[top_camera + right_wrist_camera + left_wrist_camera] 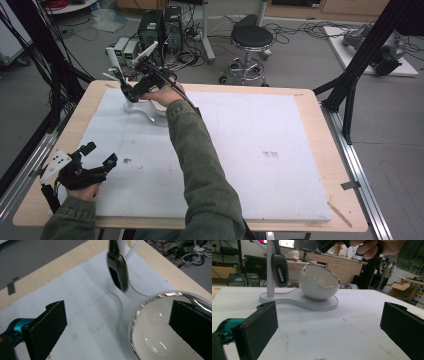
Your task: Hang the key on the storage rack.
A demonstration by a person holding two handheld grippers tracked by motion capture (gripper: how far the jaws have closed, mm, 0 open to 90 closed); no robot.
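A white stand [297, 300] sits at the far left of the mat, carrying an egg-shaped white bowl [318, 286] with a silver rim. A black key fob [280, 270] hangs from the stand's post [270, 277]. My right gripper [131, 90] hovers over the stand, open. In the right gripper view, the right gripper [117, 322] has one jaw over the bowl [155, 332] and the other over the mat, with the fob [119, 272] just ahead and nothing between the pads. My left gripper [100, 154] rests open near the front left, facing the stand [145, 112].
A white foam mat [250, 150] covers most of the wooden table [330, 210]. Behind the table stand a black stool [251, 37] and computer towers [160, 27] with cables. Black frame struts [350, 85] rise at both sides.
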